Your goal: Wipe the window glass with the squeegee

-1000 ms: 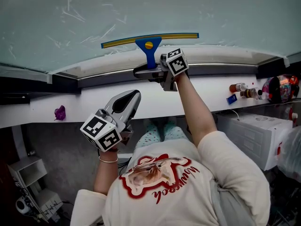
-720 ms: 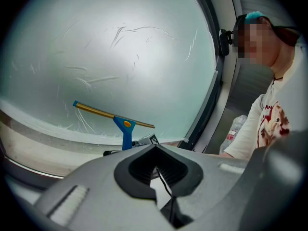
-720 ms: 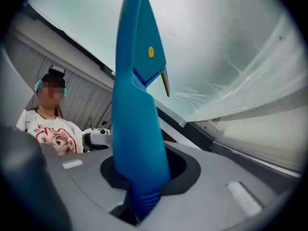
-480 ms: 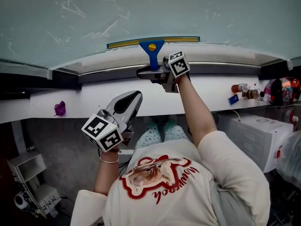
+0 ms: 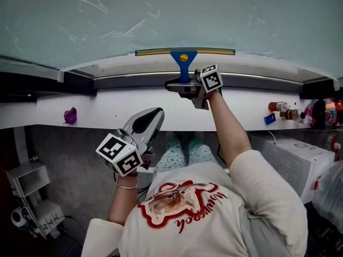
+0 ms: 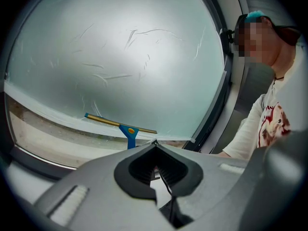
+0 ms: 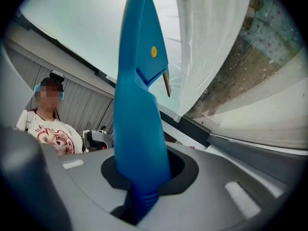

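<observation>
There was one squeegee [image 5: 184, 55] and one pane of window glass [image 5: 225, 15]. There were two grippers, the left gripper [image 5: 154, 114] and the right gripper [image 5: 176, 85]. The sill carried one purple object [image 5: 70, 115], two small bottles [image 5: 275, 106] [image 5: 292, 113] and one blue card [image 5: 269, 119]. One person [image 5: 203, 208] was present.

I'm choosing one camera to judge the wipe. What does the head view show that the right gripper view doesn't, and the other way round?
Head view only: the squeegee with its whole blade along the bottom of the window glass, and bottles on the sill. Right gripper view only: the right tool with jaws clamped on the blue handle. Both: the squeegee, the glass, the right tool.
</observation>
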